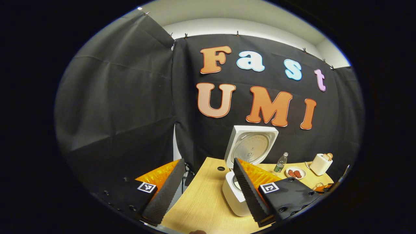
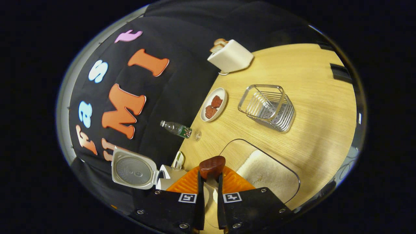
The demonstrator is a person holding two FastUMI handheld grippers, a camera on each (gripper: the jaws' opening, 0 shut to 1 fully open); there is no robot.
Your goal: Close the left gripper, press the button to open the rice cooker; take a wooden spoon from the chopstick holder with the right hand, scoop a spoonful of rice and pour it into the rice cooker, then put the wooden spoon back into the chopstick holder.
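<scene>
Wooden spoon [image 2: 212, 165] clamped in right gripper [image 2: 209, 182]; rice cooker [image 2: 136, 169] beside.

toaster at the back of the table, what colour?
The toaster is cream white, with browned toast in its slots. Clearest in the right gripper view.

left gripper [image 1: 208, 182] spread wide, level; right gripper [image 2: 209, 187] nearly closed, rolled sideways.

Wooden table [image 2: 312, 97] with rice cooker [image 1: 235, 195], toaster [image 2: 231, 57]
</scene>
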